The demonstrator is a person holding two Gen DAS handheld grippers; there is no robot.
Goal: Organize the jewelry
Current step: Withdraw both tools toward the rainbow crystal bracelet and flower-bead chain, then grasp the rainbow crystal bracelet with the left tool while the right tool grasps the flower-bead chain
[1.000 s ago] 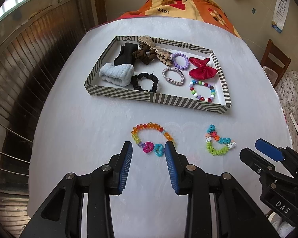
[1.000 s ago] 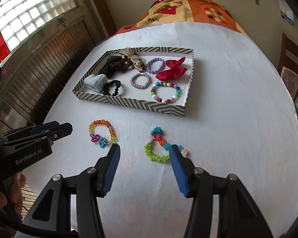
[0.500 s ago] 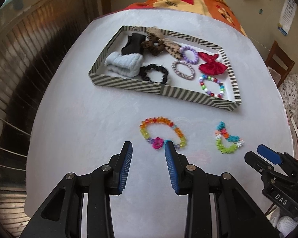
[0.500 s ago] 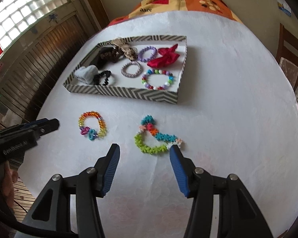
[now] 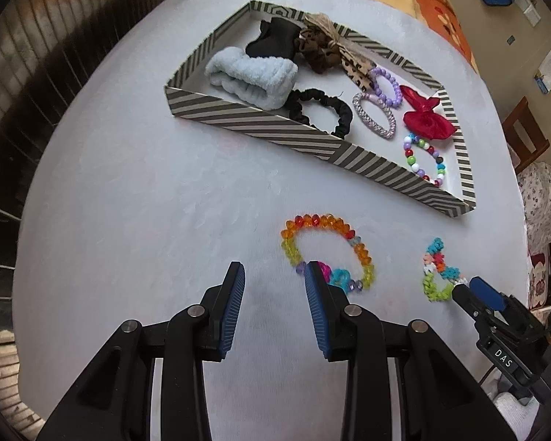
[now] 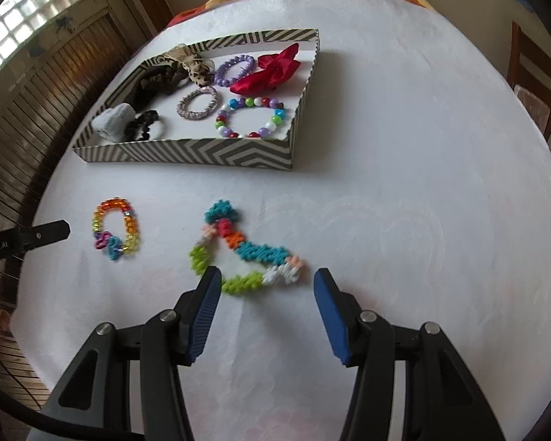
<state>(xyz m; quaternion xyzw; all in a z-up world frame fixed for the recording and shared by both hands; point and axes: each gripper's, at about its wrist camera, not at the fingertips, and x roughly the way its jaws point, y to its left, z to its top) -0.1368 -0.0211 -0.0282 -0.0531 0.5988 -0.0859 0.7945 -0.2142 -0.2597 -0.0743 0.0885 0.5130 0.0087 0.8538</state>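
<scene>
A rainbow bead bracelet [image 5: 327,250] with pink and blue heart charms lies on the white table, just right of my open left gripper [image 5: 273,286]; its right fingertip [image 5: 314,283] touches or overlaps the charms. It also shows in the right wrist view [image 6: 115,228]. A flower-link bracelet [image 6: 246,250] in teal, green, orange and white lies just ahead of my open right gripper [image 6: 268,286], and shows in the left wrist view [image 5: 439,272]. A striped tray [image 5: 260,128] holds several bracelets and hair ties; it also shows in the right wrist view [image 6: 187,152].
The tray holds a pale blue band [image 5: 253,75], a black scrunchie [image 5: 323,110], a red bow [image 5: 426,114] and a multicolour bead bracelet [image 5: 424,158]. A wooden chair [image 6: 532,73] stands right of the table. A wood-panelled wall is at left.
Both grippers have moved forward and lower toward the table. The left one has shifted left, so the rainbow bracelet now lies at its right finger. The flower-link bracelet is nearer the right gripper.
</scene>
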